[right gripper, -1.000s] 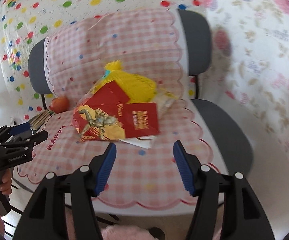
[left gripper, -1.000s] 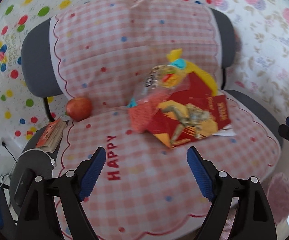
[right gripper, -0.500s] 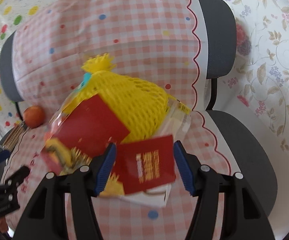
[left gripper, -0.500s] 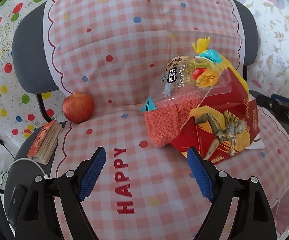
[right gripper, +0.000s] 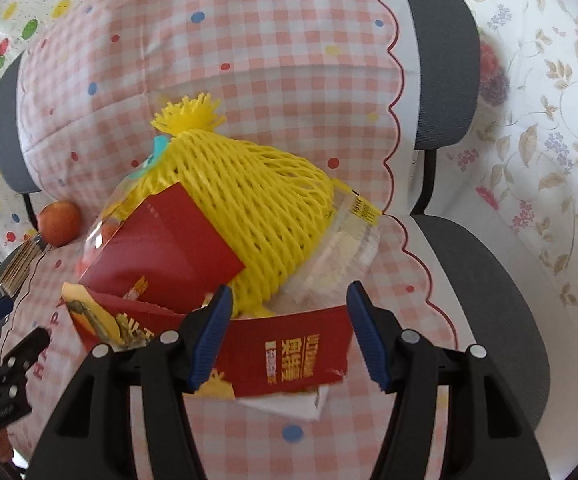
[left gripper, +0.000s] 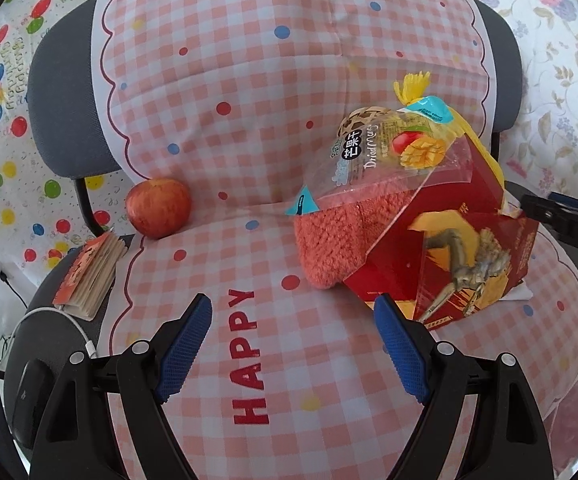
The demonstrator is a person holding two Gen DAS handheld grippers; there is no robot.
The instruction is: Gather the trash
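Both tools gape, gripping nothing; red carton [right gripper: 289,356] hides white paper [right gripper: 289,404]; net [right gripper: 257,216] half-buried.

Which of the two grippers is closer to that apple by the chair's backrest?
Left. The left gripper hovers over the seat near the apple; the right gripper is at the trash pile, farther away.

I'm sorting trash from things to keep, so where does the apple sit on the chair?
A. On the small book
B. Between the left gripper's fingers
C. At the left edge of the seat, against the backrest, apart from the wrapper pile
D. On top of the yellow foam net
C: the apple rests where seat meets backrest, clear of the pile around the red carton, behind the small book.
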